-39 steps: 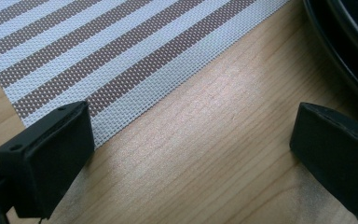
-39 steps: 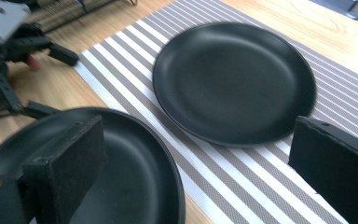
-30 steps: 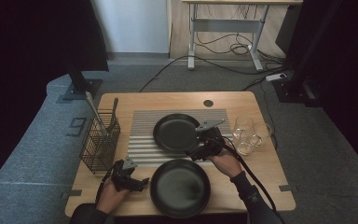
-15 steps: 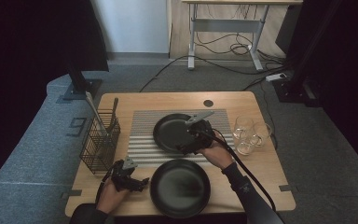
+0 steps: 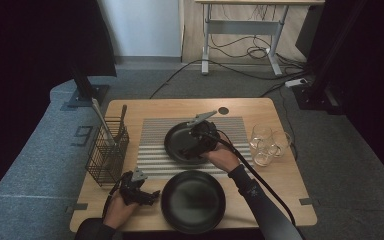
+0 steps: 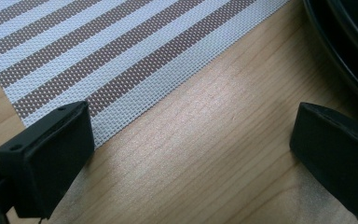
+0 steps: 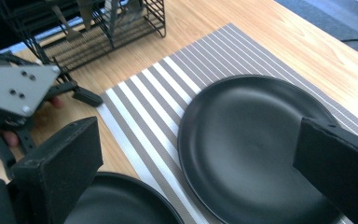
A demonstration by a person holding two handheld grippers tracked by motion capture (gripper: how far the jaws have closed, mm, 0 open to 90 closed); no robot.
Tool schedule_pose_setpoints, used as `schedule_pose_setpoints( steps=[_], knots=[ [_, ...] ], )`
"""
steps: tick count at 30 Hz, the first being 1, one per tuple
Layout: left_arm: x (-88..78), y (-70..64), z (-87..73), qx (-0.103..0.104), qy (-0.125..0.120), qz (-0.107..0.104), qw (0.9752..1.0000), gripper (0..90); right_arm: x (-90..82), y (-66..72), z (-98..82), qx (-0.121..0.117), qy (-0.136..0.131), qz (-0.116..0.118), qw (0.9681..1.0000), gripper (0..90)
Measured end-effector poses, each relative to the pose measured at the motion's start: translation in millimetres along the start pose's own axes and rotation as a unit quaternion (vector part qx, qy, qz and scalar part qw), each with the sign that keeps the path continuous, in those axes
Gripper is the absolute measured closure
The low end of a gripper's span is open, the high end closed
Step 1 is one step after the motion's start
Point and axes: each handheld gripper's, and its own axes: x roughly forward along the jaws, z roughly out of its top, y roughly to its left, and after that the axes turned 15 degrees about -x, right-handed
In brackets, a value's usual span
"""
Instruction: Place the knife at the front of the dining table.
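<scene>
Right gripper (image 5: 189, 148) hovering over far black plate (image 5: 180, 141) on striped mat (image 5: 152, 145) at table centre, jaws spread wide. Left gripper (image 5: 150, 196) at 7 o'clock, jaws apart, just beside near black plate (image 5: 193, 201) at 6 o'clock.

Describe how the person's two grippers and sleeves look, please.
Both the left gripper and the right gripper are black, with blocky black jaws. Each carries a grey three-cornered plate with small holes. A black cable trails along the dark right sleeve.
</scene>
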Motion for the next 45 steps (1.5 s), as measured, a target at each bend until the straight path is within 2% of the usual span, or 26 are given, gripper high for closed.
schedule_pose_setpoints(
  steps=[10, 13, 16, 18, 23, 33, 36, 38, 45],
  knots=[
    [0.1, -0.2, -0.1, -0.002, -0.001, 0.000, 1.0000, 0.0, 9.0, -1.9, 21.3, -0.009, -0.002, 0.010, 0.9999, 0.3],
    [0.0, 0.0, 0.0, 0.000, 0.000, 0.000, 1.0000, 0.0, 10.7, -1.5, 28.6, -0.019, 0.005, 0.007, 0.9998, 0.0],
    [0.0, 0.0, 0.0, 0.000, 0.000, 0.000, 1.0000, 0.0, 12.6, -1.8, 36.3, -0.021, -0.003, 0.014, 0.9997, 0.0],
    [0.0, 0.0, 0.0, 0.000, 0.000, 0.000, 1.0000, 0.0, 14.8, -1.6, 41.9, -0.031, -0.001, 0.010, 0.9995, 0.0],
    [0.0, 0.0, 0.0, 0.000, 0.000, 0.000, 1.0000, 0.0, 21.3, -0.6, 56.3, -0.046, -0.005, 0.022, 0.9987, 0.0],
    [0.0, 0.0, 0.0, 0.000, 0.000, 0.000, 1.0000, 0.0, 34.7, 0.4, 81.6, -0.051, -0.009, 0.033, 0.9981, 0.0],
    [0.1, 0.0, -0.1, 0.000, -0.001, 0.000, 1.0000, 0.0, 37.9, 1.6, 89.8, -0.059, -0.009, 0.031, 0.9977, 0.6],
    [0.1, 0.0, -0.1, 0.000, -0.001, 0.000, 1.0000, 0.0, 39.8, 2.5, 95.4, -0.055, -0.011, 0.036, 0.9978, 0.8],
    [0.1, 0.1, -0.1, 0.000, -0.001, 0.000, 1.0000, 0.0, 51.3, 8.2, 115.0, -0.073, -0.008, 0.041, 0.9964, 0.8]
  ],
)
